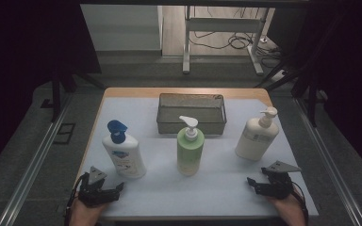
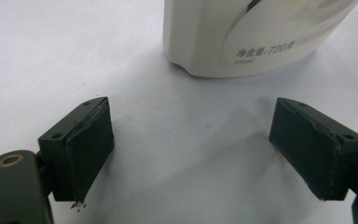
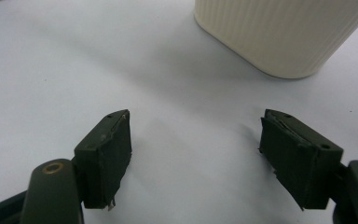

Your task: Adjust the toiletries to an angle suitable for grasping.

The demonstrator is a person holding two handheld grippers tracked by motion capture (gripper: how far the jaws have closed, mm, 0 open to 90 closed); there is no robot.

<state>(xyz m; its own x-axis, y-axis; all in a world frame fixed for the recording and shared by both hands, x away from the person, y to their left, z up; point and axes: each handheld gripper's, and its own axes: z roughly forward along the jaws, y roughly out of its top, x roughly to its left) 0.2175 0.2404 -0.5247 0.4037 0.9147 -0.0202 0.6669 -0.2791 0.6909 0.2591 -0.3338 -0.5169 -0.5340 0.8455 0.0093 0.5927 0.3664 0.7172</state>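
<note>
Three pump bottles stand on the white table top (image 1: pixel 226 183): a white one with a blue pump (image 1: pixel 124 155) at the left, a green one (image 1: pixel 190 148) in the middle, a cream one (image 1: pixel 256 136) at the right. My left gripper (image 1: pixel 115 188) rests open at the front left, just short of the white bottle's base (image 2: pixel 242 42). My right gripper (image 1: pixel 250 183) rests open at the front right, with the ribbed cream bottle (image 3: pixel 284 32) just beyond its jaws. Nothing lies between either pair of jaws.
A grey metal basket (image 1: pixel 191 114) sits at the back middle of the table. Beyond the table are a floor, a desk frame and cables. Metal rails run along both sides.
</note>
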